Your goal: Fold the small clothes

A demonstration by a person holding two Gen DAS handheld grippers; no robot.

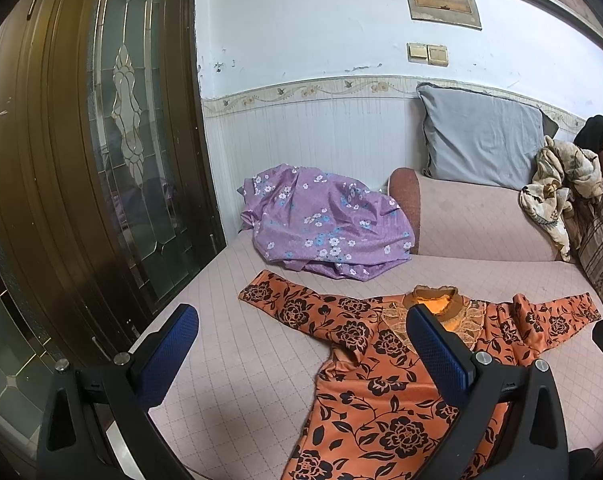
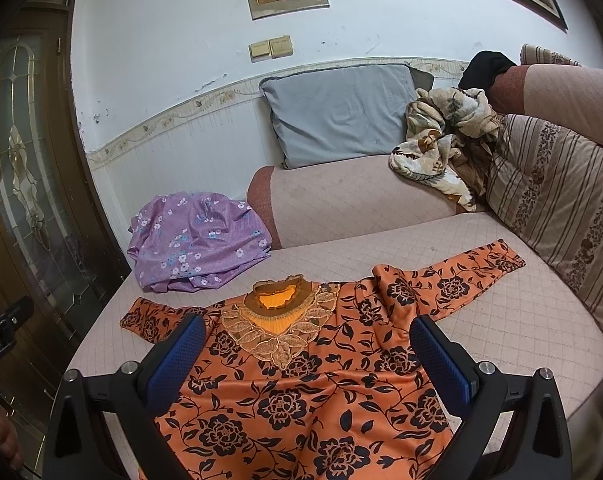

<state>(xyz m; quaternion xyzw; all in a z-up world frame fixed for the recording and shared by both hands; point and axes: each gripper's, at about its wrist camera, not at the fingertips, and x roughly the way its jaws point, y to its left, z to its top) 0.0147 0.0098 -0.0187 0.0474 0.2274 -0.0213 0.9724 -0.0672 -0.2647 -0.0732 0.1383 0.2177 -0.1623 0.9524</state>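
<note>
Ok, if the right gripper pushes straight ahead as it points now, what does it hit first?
Most likely the orange floral blouse, around its lace collar; the open right gripper frames it. Depth is unclear.

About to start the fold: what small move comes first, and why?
Probably bring the left gripper down onto the left sleeve to fold it inward. The orange top lies spread flat on the sofa, both sleeves out, and both grippers are open and hold nothing.

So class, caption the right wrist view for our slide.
Open right gripper hovers over an orange floral blouse spread flat on the sofa.
</note>
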